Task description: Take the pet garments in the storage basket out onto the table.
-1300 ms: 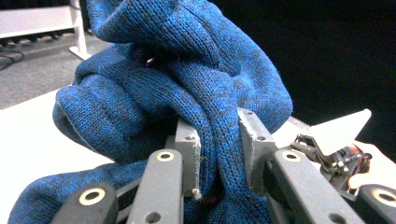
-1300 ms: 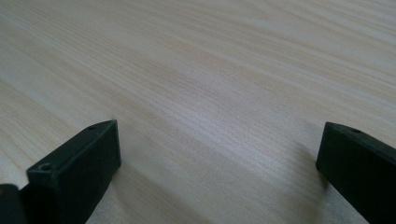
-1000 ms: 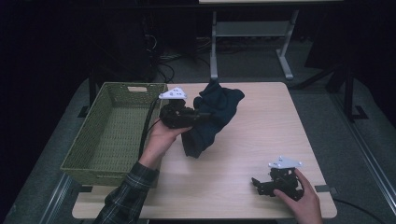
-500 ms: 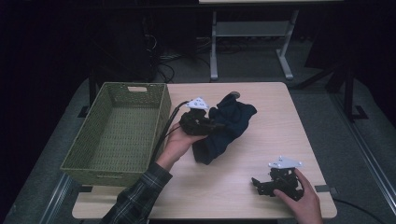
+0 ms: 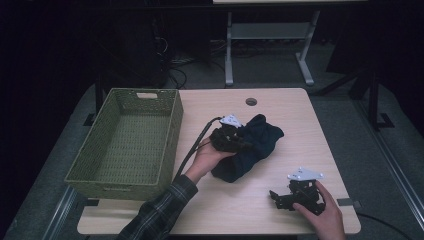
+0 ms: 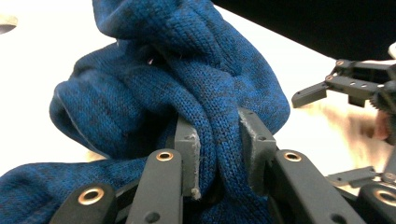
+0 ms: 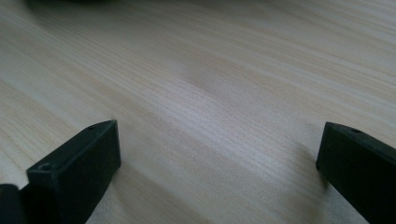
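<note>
Tabletop [image 5: 280, 200] bears left gripper [image 5: 243, 145] clamped on blue knit garment [image 5: 252, 150].

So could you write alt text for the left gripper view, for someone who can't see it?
Two dark fingers of the left gripper pinch a fold of a blue knitted garment bunched on a pale wooden table. The right gripper shows farther off at the right edge.

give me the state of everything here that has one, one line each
left claw: shut on a fold of the blue knit cloth
blue knit cloth: bunched up, lying on the table, pinched by the left claw
right claw: open, nothing between its jaws, low over bare wood
green woven basket: upright at the table's left side, nothing inside it
table: carries the basket and the cloth
</note>
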Available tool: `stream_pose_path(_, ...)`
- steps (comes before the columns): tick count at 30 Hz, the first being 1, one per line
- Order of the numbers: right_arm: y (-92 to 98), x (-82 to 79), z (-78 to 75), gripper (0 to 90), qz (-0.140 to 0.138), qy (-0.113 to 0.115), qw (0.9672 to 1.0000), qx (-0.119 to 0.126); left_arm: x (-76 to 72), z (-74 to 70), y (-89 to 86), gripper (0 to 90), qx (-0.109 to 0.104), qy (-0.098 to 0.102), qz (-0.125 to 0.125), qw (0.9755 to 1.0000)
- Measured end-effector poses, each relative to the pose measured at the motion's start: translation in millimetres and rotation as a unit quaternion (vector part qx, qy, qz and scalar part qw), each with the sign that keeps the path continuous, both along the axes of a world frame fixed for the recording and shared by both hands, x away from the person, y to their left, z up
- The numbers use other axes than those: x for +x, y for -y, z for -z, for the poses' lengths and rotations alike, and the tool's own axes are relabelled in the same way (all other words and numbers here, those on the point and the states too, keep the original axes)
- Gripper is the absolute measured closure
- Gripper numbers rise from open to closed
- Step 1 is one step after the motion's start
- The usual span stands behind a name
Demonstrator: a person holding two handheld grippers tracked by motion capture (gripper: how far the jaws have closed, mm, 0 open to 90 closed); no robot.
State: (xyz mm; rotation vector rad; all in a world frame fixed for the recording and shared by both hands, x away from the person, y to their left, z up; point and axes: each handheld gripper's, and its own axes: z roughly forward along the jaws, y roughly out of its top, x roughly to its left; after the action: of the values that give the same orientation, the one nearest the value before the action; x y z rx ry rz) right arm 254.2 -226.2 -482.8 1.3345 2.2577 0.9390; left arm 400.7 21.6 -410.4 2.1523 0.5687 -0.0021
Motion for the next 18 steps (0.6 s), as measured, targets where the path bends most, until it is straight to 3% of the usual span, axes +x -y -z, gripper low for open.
stream_pose_path(5,0.2,0.2,0.0,0.0,-0.001,0.002,1.0000,-0.001,1.1,14.5,14.6,71.0,0.007,-0.014,0.005,0.9999)
stream_pose_path(9,0.1,0.2,0.3,0.0,-0.001,0.002,1.0000,0.000,1.9,19.0,18.2,69.0,0.012,-0.012,0.011,0.9998)
stream_pose_path(18,0.2,0.2,0.1,0.0,-0.001,0.002,1.0000,-0.001,-0.5,15.1,16.8,46.7,0.010,-0.007,0.016,0.9998)
